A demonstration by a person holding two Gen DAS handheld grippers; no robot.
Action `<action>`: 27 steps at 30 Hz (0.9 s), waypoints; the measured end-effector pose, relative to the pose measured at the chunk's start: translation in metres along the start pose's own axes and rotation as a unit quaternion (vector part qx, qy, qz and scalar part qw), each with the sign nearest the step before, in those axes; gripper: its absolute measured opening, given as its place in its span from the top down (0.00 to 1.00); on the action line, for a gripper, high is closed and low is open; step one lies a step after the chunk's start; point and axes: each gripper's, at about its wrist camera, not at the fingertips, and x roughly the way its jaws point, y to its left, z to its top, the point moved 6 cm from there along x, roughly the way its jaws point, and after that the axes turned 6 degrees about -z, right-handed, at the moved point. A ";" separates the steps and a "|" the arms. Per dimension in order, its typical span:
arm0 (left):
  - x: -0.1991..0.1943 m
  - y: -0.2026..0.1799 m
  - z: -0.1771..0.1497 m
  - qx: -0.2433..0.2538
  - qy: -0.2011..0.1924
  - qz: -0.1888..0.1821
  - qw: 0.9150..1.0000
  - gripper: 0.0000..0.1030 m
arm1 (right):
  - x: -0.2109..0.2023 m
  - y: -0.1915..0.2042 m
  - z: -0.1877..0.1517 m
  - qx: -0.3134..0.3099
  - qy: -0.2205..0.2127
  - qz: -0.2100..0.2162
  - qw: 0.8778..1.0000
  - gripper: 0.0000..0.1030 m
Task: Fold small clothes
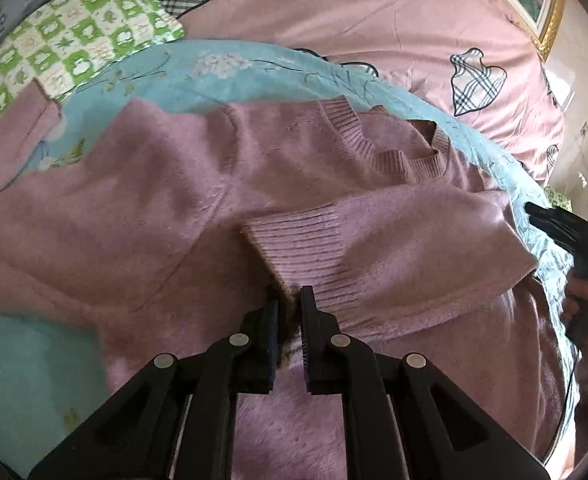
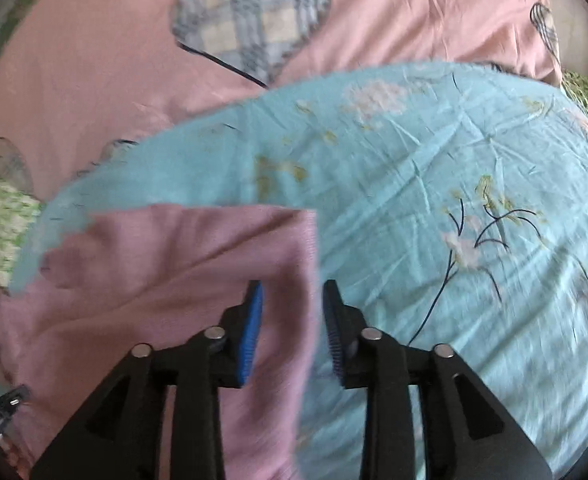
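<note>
A mauve knitted sweater [image 1: 174, 200] lies spread on a turquoise floral sheet [image 1: 166, 68]. One sleeve is folded across the chest, its ribbed cuff [image 1: 294, 240] pointing at me. My left gripper [image 1: 290, 300] is shut on the cuff's corner. In the right wrist view, my right gripper [image 2: 294, 296] is open, its jaws on either side of the sweater's edge [image 2: 290, 264], which lies on the turquoise sheet [image 2: 433, 180]. The right gripper also shows at the far right of the left wrist view [image 1: 565, 228], held in a hand.
A pink duvet with plaid heart patches [image 1: 373, 12] lies beyond the sheet. A green checked pillow [image 1: 74, 36] is at the far left. A gold picture frame [image 1: 549, 20] hangs at the top right.
</note>
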 end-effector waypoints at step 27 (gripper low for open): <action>-0.052 0.204 0.078 -0.009 0.008 0.297 0.955 0.19 | -0.070 0.083 -0.127 -0.001 0.051 0.151 0.987 0.43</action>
